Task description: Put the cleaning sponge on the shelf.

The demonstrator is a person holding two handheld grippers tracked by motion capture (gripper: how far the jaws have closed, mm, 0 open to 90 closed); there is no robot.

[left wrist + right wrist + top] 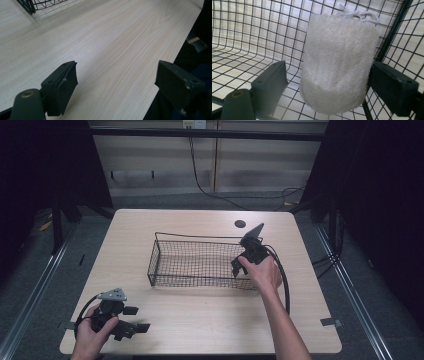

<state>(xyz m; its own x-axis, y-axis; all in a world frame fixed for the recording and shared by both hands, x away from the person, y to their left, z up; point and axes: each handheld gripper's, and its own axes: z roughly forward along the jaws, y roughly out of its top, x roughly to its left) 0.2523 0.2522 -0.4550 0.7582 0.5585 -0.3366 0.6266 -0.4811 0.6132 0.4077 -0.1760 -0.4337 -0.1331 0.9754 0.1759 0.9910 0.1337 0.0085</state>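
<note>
From the high view, a light wooden tabletop carries a black wire basket near its middle. The right hand holds the right hand-held gripper at the basket's right end, pointed down into it, with a black cable looping off toward the near edge. The left hand holds the left hand-held gripper low over the near left corner of the tabletop, well apart from the basket, its jaws spread and pointing to the right. A small dark round hole sits in the tabletop beyond the basket.

In the left gripper view, the left hand-held gripper has its two black jaws wide apart with nothing between them, above bare wood grain. A corner of the wire basket shows at the top left, and the tabletop's edge runs down the right side.

In the right gripper view, the right hand-held gripper is inside the basket, its jaws spread on either side of a cream fuzzy pouch with a knotted cord at its top. The pouch stands between the jaws by the basket's corner; the right jaw looks to be against it, while the left jaw stands a little clear, so the grip is not closed on it.
</note>
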